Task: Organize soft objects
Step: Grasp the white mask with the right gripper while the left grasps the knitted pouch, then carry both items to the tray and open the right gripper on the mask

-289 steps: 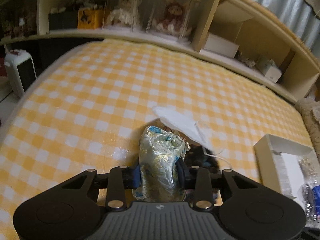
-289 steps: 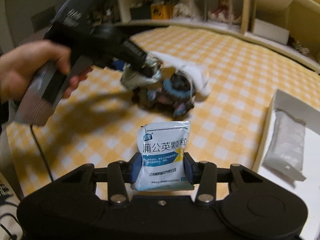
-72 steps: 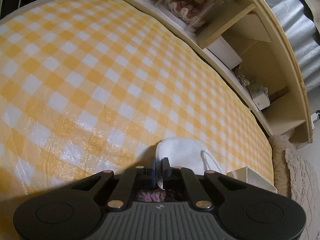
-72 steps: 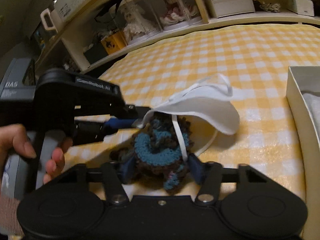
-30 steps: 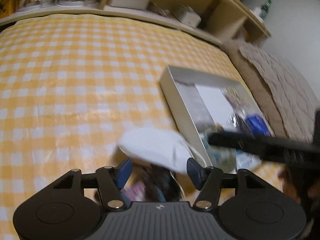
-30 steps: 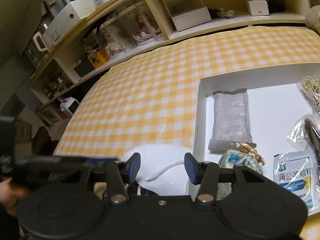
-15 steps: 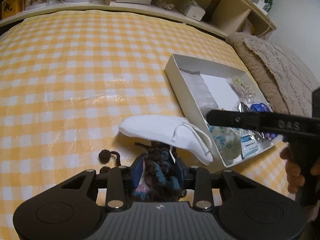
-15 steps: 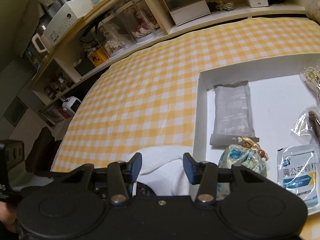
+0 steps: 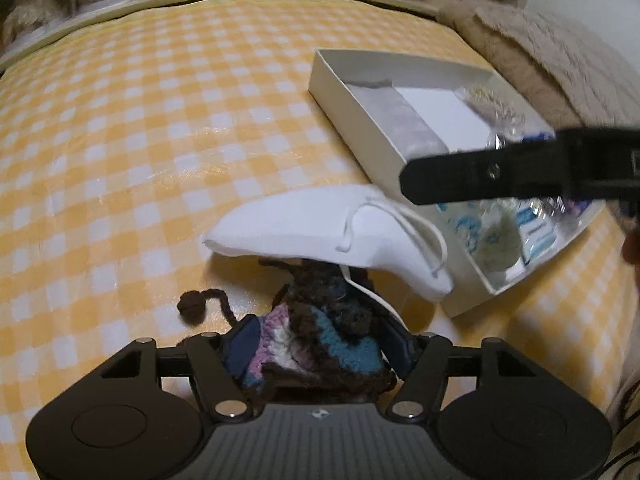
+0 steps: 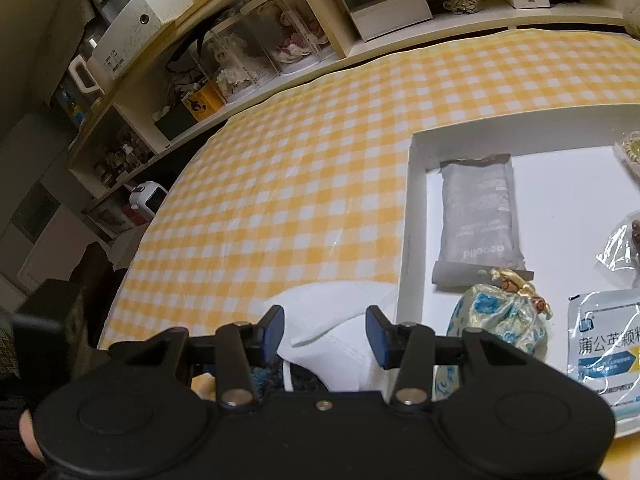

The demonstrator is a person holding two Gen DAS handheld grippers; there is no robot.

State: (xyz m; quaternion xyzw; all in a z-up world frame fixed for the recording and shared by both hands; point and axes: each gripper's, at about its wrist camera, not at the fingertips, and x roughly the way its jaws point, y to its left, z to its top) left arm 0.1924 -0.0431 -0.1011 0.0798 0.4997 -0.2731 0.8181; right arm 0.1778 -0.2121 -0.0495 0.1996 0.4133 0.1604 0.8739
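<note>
in the left wrist view the left gripper point(image 9: 318, 344) pinches a crocheted yarn piece point(image 9: 320, 352) of brown, teal, pink and white between its blue pads, near the bottom of the frame on the yellow checked cloth point(image 9: 160, 100); a white face mask point(image 9: 316, 228) drapes over the yarn's far side, and a white box point(image 9: 356, 100) sits to the right, with the other tool's dark body crossing it. in the right wrist view the right gripper point(image 10: 325, 334) hangs spread and empty above the mask point(image 10: 340, 320); right of it the box point(image 10: 406, 208) holds a grey packet point(image 10: 478, 216), a brocade pouch point(image 10: 500, 324) and a blue-printed sachet point(image 10: 610, 340)
</note>
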